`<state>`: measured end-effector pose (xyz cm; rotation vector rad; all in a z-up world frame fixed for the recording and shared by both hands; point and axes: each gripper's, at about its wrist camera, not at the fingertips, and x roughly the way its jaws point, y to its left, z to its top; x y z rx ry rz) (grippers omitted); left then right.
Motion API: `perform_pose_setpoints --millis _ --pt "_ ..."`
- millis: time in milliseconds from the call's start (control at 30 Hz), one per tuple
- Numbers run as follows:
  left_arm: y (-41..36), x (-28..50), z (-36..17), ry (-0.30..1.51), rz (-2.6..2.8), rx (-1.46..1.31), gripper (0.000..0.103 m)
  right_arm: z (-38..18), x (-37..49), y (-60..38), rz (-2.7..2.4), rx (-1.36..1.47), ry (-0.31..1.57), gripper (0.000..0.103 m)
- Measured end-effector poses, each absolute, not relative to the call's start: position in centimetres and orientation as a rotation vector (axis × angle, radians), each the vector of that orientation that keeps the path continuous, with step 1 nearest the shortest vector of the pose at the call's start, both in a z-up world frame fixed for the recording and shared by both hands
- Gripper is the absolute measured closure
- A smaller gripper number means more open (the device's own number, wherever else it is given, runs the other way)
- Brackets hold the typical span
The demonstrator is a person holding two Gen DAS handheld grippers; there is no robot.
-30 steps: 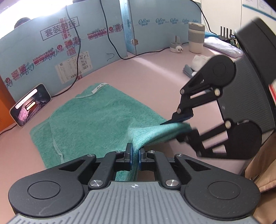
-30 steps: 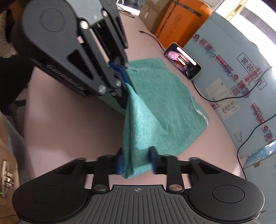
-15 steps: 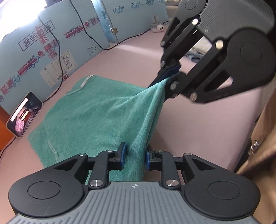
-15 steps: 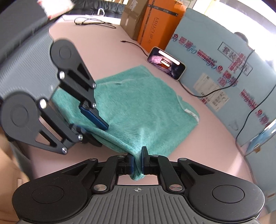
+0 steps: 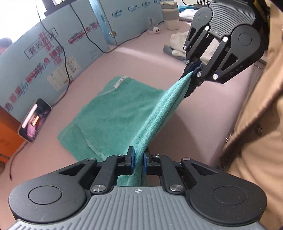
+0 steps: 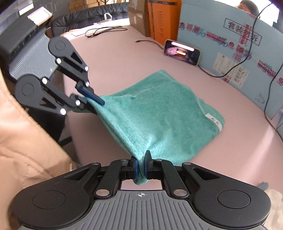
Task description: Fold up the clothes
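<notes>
A green towel (image 5: 115,115) lies folded on the pink table (image 5: 141,53), its near edge lifted and stretched taut between both grippers. My left gripper (image 5: 138,155) has its jaws closing on one near corner, and the pads press the cloth. The right gripper (image 5: 193,70) hangs higher at the upper right, shut on the other near corner. In the right wrist view, the right gripper (image 6: 141,159) pinches a towel (image 6: 159,109) corner that pokes out below the pads. The left gripper (image 6: 90,99) holds the far end of the same edge.
A phone (image 5: 34,120) leans against blue foam boards (image 5: 35,62) behind the towel, with cables running along them. A cup (image 5: 170,16) and folded white and grey cloths (image 5: 176,46) sit at the back right. Orange boxes (image 6: 162,17) stand beyond. A person's tan coat (image 5: 256,141) is close on the right.
Both grippers have risen with the towel's near edge, which now hangs taut between them. The right gripper's jaws closed on its corner; the left widened briefly, then closed again on the cloth.
</notes>
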<state>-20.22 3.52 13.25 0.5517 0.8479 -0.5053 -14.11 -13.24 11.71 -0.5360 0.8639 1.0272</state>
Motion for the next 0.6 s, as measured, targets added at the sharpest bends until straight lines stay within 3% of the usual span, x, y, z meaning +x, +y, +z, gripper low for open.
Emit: perform_pose_setpoints --millis 200,600 --pt "4.7 -16.3 14.3 0.816 -0.542 0.543 0.094 12.3 -10.6 -13.5 0.956 -0.442 0.841 0.096" --pt "7.3 -6.5 13.8 0.92 -0.65 0.448 0.094 12.0 -2.2 -14.0 0.923 -0.212 0.932 0.096"
